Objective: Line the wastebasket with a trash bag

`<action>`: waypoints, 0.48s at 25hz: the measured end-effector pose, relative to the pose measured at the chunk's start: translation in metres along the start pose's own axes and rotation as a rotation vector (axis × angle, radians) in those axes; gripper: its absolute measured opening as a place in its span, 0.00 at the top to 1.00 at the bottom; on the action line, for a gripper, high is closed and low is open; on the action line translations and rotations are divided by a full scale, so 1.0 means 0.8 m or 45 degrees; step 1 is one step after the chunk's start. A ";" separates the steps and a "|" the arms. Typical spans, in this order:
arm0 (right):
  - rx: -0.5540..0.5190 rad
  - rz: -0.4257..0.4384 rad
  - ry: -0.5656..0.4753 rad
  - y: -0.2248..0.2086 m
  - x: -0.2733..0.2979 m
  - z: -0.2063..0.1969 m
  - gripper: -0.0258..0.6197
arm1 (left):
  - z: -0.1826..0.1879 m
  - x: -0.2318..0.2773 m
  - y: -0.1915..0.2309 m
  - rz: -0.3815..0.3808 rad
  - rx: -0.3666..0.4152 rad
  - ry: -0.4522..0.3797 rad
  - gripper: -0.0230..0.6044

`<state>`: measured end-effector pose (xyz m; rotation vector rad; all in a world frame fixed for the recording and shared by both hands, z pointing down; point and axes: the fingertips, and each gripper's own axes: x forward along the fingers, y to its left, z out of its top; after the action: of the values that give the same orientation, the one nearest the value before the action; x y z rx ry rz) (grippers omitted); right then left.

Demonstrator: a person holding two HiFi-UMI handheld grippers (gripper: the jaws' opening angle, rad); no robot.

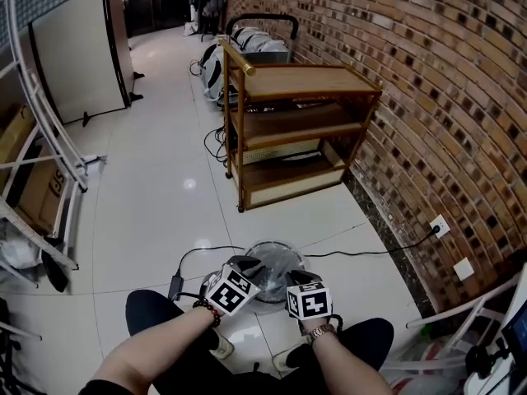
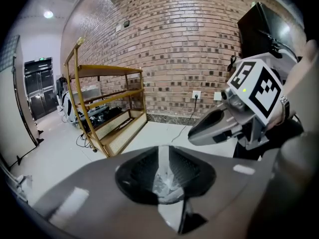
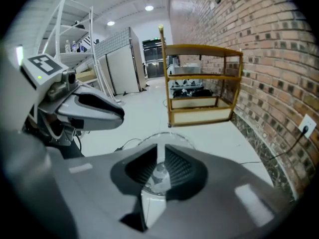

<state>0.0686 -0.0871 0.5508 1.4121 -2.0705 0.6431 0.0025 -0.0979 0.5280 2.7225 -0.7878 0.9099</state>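
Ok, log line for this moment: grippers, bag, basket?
left gripper: shut on bag | right gripper: shut on bag | basket: on floor, below both grippers

Bright ceiling lights (image 3: pixel 149 7) glare off floor (image 1: pixel 190 184); fisheye edges.
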 end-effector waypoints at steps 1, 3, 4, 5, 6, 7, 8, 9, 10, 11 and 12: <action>-0.004 -0.004 -0.006 0.002 -0.002 0.000 0.90 | 0.000 -0.002 -0.005 0.000 0.000 -0.009 0.86; -0.016 -0.013 -0.020 0.005 -0.007 0.002 0.94 | -0.002 -0.005 -0.012 0.005 -0.004 -0.021 0.89; -0.023 -0.016 -0.026 0.008 -0.009 0.002 0.96 | -0.003 -0.006 -0.015 0.009 -0.008 -0.028 0.91; -0.029 -0.019 -0.031 0.010 -0.011 0.003 0.96 | -0.003 -0.008 -0.017 0.014 -0.011 -0.034 0.93; -0.034 -0.020 -0.036 0.013 -0.012 0.002 0.96 | -0.004 -0.009 -0.020 0.020 -0.013 -0.042 0.94; -0.039 -0.020 -0.040 0.016 -0.013 0.002 0.96 | -0.004 -0.011 -0.021 0.025 -0.014 -0.049 0.96; -0.043 -0.019 -0.045 0.019 -0.014 0.002 0.96 | -0.004 -0.013 -0.023 0.028 -0.013 -0.055 0.96; -0.049 -0.016 -0.049 0.023 -0.014 0.001 0.96 | -0.004 -0.015 -0.025 0.029 -0.014 -0.060 0.96; -0.056 -0.012 -0.054 0.027 -0.015 0.001 0.96 | -0.006 -0.016 -0.027 0.030 -0.017 -0.062 0.96; -0.063 -0.008 -0.059 0.031 -0.016 0.001 0.96 | -0.007 -0.017 -0.029 0.030 -0.020 -0.064 0.96; -0.071 -0.005 -0.065 0.035 -0.016 0.002 0.96 | -0.008 -0.019 -0.030 0.030 -0.021 -0.066 0.96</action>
<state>0.0459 -0.0700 0.5384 1.4141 -2.1081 0.5489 0.0017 -0.0687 0.5245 2.7384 -0.8348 0.8363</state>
